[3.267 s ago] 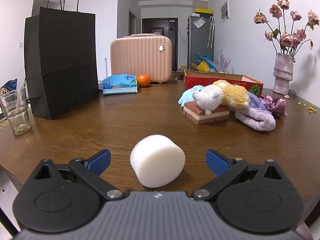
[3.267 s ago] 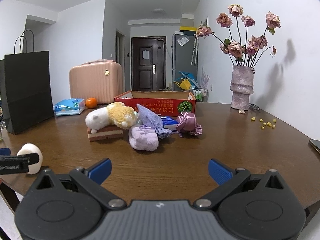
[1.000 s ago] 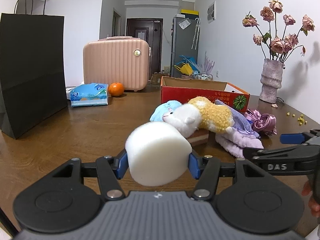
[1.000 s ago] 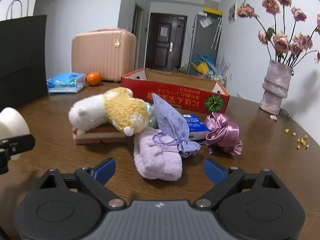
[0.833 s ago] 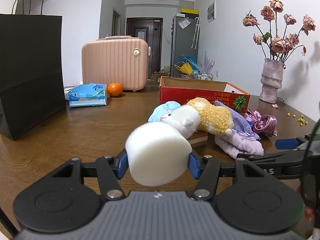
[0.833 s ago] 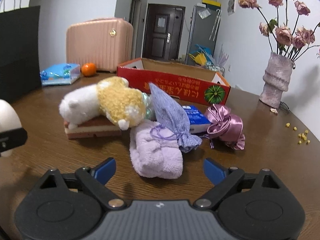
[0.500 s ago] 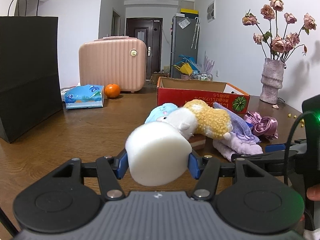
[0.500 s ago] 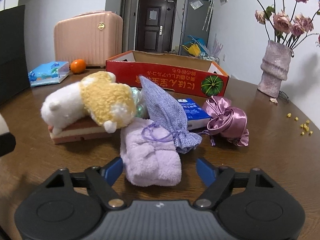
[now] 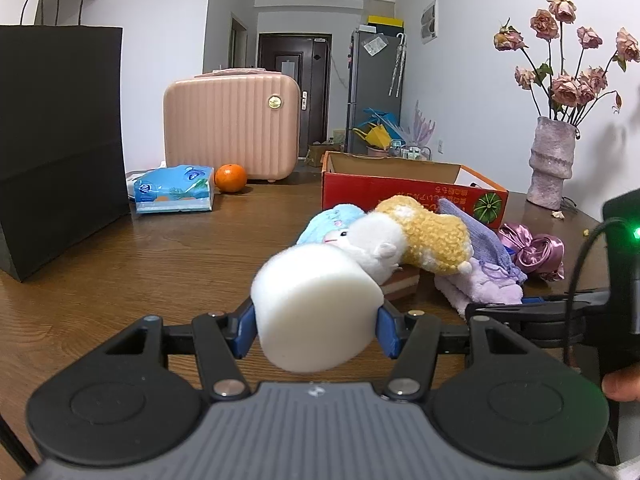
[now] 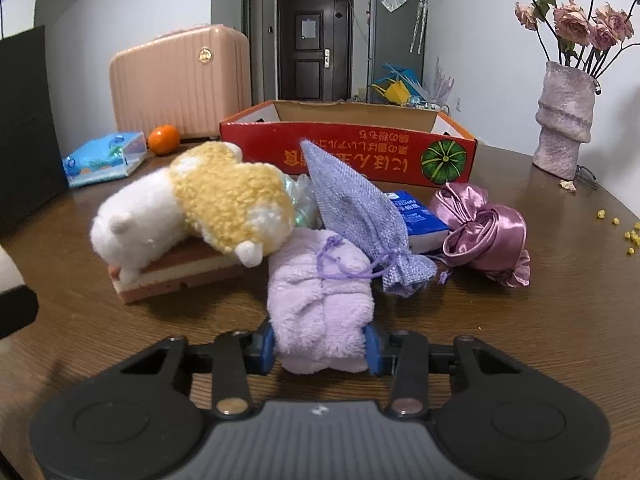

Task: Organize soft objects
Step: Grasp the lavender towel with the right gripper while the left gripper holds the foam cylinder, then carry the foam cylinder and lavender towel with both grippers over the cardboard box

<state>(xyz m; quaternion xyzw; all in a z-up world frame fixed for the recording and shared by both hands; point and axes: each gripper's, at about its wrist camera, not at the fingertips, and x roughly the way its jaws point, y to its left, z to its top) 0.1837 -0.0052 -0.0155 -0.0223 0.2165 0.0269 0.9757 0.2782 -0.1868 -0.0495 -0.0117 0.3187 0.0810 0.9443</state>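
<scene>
While my right gripper (image 10: 320,350) closes its jaws on the lilac towel roll (image 10: 320,304) lying on the surface (image 10: 520,340), I'd lift slowly: lavender pouch (image 10: 356,216) overlaps it. Left gripper (image 9: 316,326): jaws clamp white foam cylinder (image 9: 316,308). Beyond: red box (image 10: 360,156).

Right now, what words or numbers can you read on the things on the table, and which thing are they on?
Red cardboard box: a row of printed characters, upside down, beside a green pumpkin picture; I cannot read them.
Small blue packet behind the purple mesh pouch: white print, too small to read.
Blue tissue pack: pictures and print, too blurred to read.
Round gold badge on the pink ribbed suitcase: too small to read.
</scene>
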